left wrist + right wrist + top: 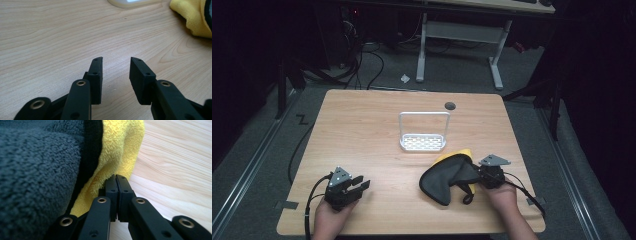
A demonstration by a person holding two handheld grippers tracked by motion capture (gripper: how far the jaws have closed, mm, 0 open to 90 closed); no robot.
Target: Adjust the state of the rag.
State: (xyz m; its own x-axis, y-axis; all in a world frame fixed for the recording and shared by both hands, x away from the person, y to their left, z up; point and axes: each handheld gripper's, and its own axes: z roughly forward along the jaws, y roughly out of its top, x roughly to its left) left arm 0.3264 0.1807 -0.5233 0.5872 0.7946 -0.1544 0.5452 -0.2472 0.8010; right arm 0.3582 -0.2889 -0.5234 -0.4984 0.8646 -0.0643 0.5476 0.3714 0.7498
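Right gripper view has the right gripper point(116, 178) with its jaws pressed together at lower centre, their tips against the yellow edge of the cloth point(45, 170); whether any fabric is pinched between them cannot be told. High view puts the cloth point(447, 180) at lower right of centre on the table point(362, 125), grey side up, its long axis running from lower left to upper right, below the white rack point(423, 132). Left gripper point(357, 186) sits at lower left, jaws parted a moderate gap and holding nothing.

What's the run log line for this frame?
left claw: open, empty, low over table | right claw: shut at cloth edge | rack: bare
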